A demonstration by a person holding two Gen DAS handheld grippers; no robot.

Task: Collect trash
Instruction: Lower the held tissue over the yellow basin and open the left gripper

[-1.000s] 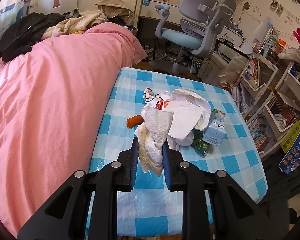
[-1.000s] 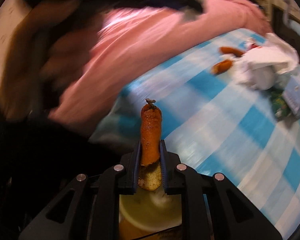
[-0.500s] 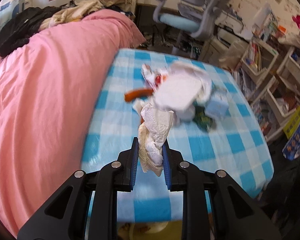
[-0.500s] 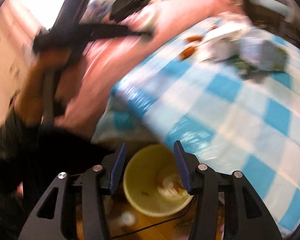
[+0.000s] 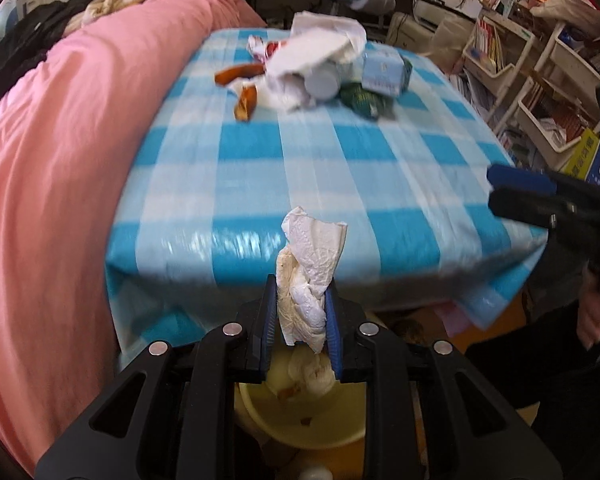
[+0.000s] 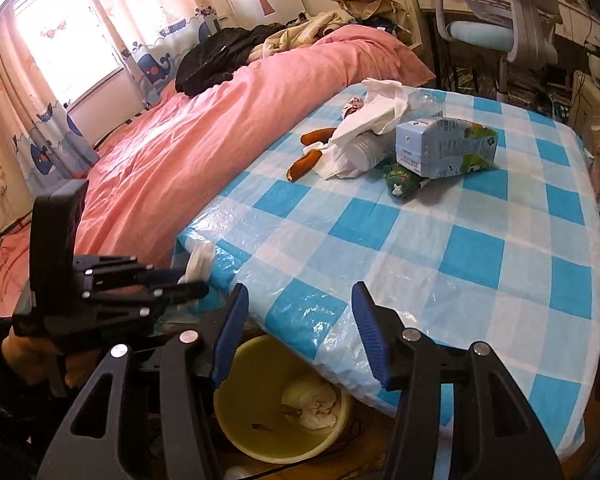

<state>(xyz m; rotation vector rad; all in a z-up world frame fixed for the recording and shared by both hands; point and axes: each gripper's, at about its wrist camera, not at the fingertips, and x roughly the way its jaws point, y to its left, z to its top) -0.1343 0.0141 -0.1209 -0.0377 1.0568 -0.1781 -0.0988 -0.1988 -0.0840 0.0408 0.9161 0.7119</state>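
Right now the left tongs (image 5: 301,312) are clamped on a crumpled tissue (image 5: 310,264), which stands up between the blue pads and pokes out below them too. Directly under those tongs sits a yellow bin (image 5: 300,416) on the floor, with tissue and scraps already in it. The right tongs (image 6: 298,332) are spread wide with nothing between them, held over the near edge of the table (image 6: 440,248) and above the same bin (image 6: 260,428). In the right view the left tongs (image 6: 192,280) show at the lower left, with the white tissue (image 6: 199,260) sticking out at their tip just beside the table corner. In the left view the right tongs (image 5: 500,184) reach in from the right edge, near the table's corner.

Farther out, the rest of the trash lies in a heap at the far end of the blue checked tablecloth, well apart from both tongs: two orange sausage pieces (image 6: 305,162), a white plastic bag (image 6: 372,120), a pale blue carton (image 6: 444,148) lying on its side and a green wrapper (image 6: 400,178) tucked against it. A pink blanket (image 6: 204,152) covers the bed beside the table.
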